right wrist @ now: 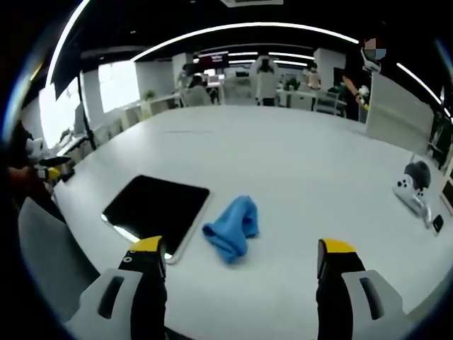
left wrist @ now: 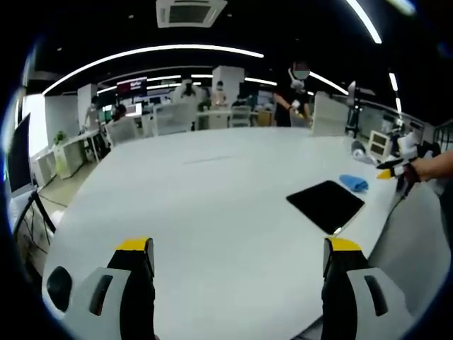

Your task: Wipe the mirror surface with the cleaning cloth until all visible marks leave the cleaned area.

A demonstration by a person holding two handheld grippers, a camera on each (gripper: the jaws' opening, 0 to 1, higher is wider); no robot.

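1. Right gripper view: the mirror [right wrist: 157,210] lies flat on the white desk [right wrist: 297,170]. It looks dark and has a thin pale rim. It sits near the desk edge, just past the near left finger.
2. The blue cleaning cloth [right wrist: 232,227] lies bunched up just beside the mirror, on its right. They are very close, but I cannot tell if they touch.
3. The right gripper [right wrist: 241,261] hangs over the desk, near the cloth. Its fingers are spread wide and hold nothing.
4. A white and grey device [right wrist: 414,188] sits far off by the right edge of the desk.
5. Left gripper view: the mirror [left wrist: 326,205] and cloth [left wrist: 353,183] lie far to the right on the desk [left wrist: 198,198].
6. The left gripper [left wrist: 239,249] is over a bare part of the desk, well apart from the mirror. Its fingers are spread wide and hold nothing.
7. Behind the desk are office chairs and a person standing [left wrist: 294,95].
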